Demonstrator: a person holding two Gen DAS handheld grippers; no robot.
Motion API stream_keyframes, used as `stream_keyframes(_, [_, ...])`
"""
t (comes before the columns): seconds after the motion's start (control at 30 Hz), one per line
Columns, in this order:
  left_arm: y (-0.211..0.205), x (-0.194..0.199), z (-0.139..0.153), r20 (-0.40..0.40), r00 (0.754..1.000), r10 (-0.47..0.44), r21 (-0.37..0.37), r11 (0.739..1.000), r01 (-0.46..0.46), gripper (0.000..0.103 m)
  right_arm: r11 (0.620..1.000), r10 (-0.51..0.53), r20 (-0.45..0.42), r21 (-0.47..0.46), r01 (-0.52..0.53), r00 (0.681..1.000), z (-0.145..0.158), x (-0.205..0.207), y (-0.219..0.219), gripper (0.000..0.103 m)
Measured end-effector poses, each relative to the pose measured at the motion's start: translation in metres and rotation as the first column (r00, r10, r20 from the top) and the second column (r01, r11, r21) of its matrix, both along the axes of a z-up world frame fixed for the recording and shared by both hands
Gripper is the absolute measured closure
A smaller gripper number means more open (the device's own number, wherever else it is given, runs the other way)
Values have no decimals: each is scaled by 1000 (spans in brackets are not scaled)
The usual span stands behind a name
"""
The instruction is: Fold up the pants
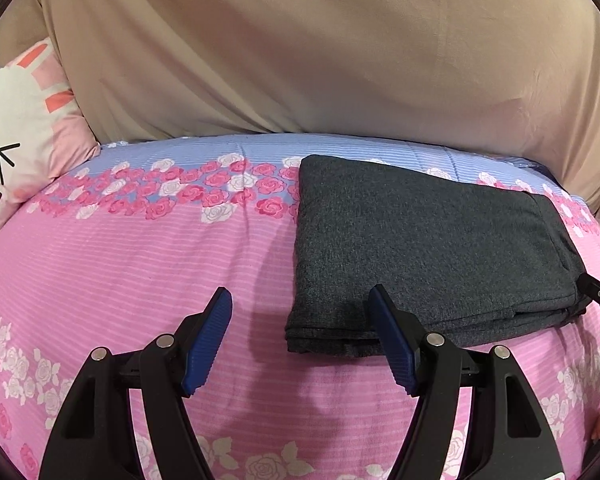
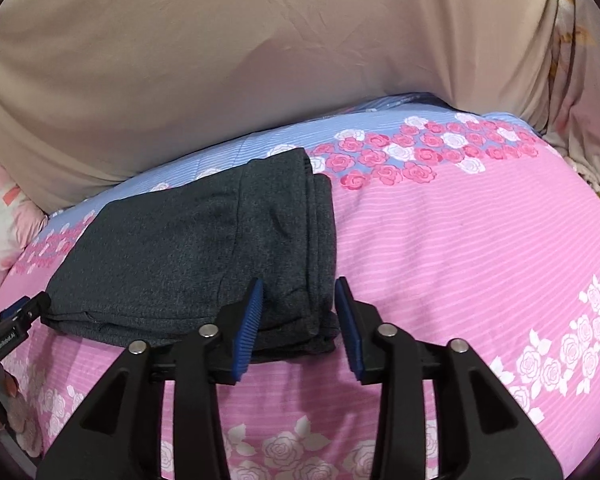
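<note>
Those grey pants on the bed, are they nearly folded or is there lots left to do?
Nearly done, it seems. The grey pants already lie as a compact layered rectangle on the pink floral bedspread. Nothing is in hand: the left gripper and right gripper are both open, holding no cloth. At most a final tidy of the stacked edges remains.

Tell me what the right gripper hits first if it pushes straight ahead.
Most likely the near right corner of the folded dark grey pants, which lies between the right gripper's open fingers; depth is uncertain.
</note>
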State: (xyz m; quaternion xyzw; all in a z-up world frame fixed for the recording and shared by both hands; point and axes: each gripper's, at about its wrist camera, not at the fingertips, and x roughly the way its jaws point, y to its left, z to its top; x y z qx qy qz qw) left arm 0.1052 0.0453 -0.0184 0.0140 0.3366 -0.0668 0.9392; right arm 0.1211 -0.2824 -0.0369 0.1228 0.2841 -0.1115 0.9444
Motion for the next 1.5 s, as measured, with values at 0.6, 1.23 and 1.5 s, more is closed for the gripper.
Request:
stream_keyframes(0.6, [-1,-88,6,62,998,-2,-28,1000,4,14,984,-15,166,-171,44,986,10,-117,71,5])
stream_keyframes(1.23, [-5,-98,2,29,998,52,9,999,-52,12,986,-61,-11,-155,59,998,-7,-98,69,5])
stream_keyframes(1.5, [-8,-99,0,16,998,65,34,997,-66,12,986,-58,-12,-154,55,998,-6,-98,69,5])
